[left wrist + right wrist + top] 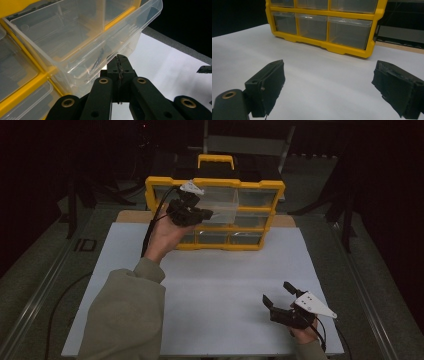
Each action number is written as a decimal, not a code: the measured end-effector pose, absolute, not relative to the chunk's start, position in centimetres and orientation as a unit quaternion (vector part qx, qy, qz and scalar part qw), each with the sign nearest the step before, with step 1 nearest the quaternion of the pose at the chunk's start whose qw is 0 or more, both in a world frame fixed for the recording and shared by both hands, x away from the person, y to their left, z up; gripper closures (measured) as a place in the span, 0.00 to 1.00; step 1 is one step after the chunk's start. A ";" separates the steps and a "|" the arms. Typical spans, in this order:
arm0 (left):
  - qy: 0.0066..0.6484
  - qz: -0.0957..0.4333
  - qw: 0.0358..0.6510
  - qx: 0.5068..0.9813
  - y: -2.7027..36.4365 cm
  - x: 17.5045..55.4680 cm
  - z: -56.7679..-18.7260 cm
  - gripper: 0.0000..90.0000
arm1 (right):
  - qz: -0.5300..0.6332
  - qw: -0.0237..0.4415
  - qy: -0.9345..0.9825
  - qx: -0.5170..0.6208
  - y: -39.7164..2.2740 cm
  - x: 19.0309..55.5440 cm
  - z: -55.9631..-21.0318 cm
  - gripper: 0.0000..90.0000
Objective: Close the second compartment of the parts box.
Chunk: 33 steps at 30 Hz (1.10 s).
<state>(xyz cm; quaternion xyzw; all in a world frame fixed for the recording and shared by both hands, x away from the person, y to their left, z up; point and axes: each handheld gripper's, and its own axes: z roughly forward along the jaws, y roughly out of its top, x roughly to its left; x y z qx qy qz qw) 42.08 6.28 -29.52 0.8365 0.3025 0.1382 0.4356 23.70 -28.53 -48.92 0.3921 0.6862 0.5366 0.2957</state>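
Left gripper [119,62] is sitting with jaws pressed together, nothing visibly pinched between them, tips right at the lower front edge of the clear plastic pulled-out drawer [82,37]; contact is hard to tell. In the high view the left gripper [200,213] is hovering at the top row of the yellow plastic organizer cabinet with clear drawers [260,187], the drawer [222,202] sticking out toward the person. Drawer is looking empty apart from reflections. Right gripper [278,293] is resting low near the front right of the white table mat [220,285], jaws spread wide, holding nothing. Cabinet's lower drawers [348,31] are staying closed; contents not readable.
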 end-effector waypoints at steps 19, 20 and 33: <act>0.311 0.149 0.436 0.831 6.1 42.4 -29.6 1.00 | 0.536 0.296 0.687 0.391 -28.6 23.7 -48.9 0.11; 0.311 0.150 0.436 0.831 6.1 42.4 -29.6 1.00 | 0.537 0.296 0.686 0.392 -28.5 23.7 -48.9 0.11; 0.315 0.152 0.435 0.830 5.9 42.7 -30.0 1.00 | 0.536 0.296 0.688 0.390 -28.6 23.7 -49.0 0.11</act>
